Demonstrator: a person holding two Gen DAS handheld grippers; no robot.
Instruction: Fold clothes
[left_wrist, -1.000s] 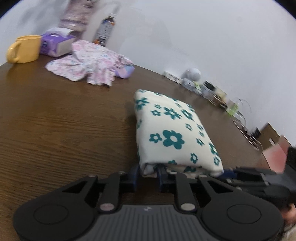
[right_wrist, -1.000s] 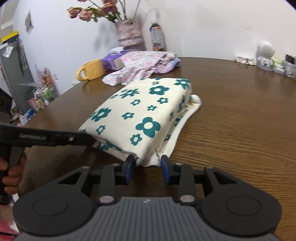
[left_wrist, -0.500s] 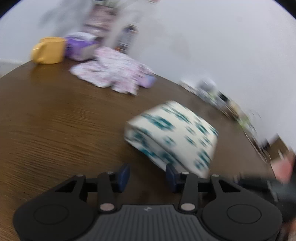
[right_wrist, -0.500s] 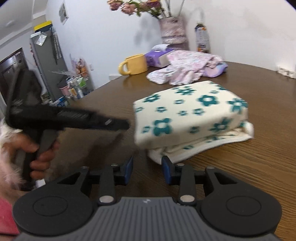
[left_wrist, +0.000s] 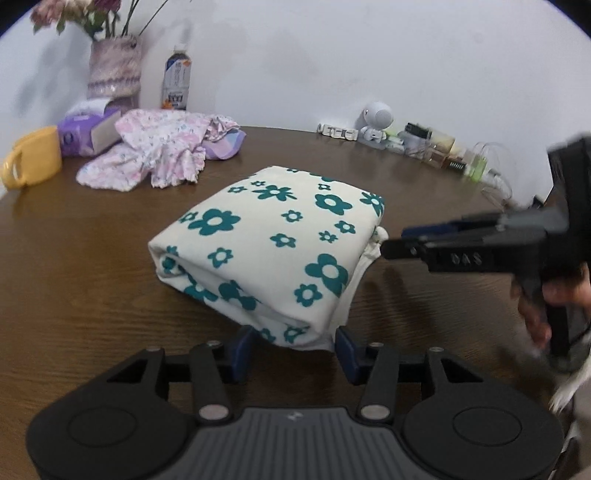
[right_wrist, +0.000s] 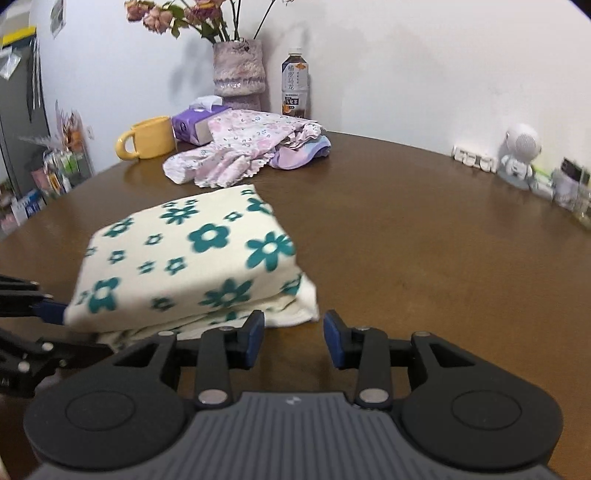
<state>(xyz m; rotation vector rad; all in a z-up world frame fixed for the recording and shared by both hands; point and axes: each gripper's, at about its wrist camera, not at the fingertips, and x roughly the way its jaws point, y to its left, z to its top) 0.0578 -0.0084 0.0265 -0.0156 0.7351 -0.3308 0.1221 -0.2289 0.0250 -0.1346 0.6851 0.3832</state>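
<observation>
A folded cream cloth with teal flowers (left_wrist: 280, 236) lies as a thick bundle on the brown wooden table (left_wrist: 74, 258). My left gripper (left_wrist: 295, 349) sits at its near corner. Its jaws are opening, and the corner lies loosely between the blue pads, which do not press on it. In the right wrist view the same cloth (right_wrist: 184, 258) lies left of centre. My right gripper (right_wrist: 293, 339) is open just off its near right corner, with only bare table between the fingers. A hand holds the right gripper (left_wrist: 402, 243) level beside the cloth's right edge.
A crumpled pink floral garment (left_wrist: 159, 151) lies at the back, beside a yellow mug (left_wrist: 33, 158), a purple tissue box (left_wrist: 85, 133), a vase (left_wrist: 114, 70) and a bottle (left_wrist: 177, 81). A white figurine (left_wrist: 376, 122) and small jars (left_wrist: 443, 147) line the far right edge.
The left gripper let go of the cloth's near edge and widened. Both grippers drew back and swung sideways; the right one now stands clear of the cloth.
</observation>
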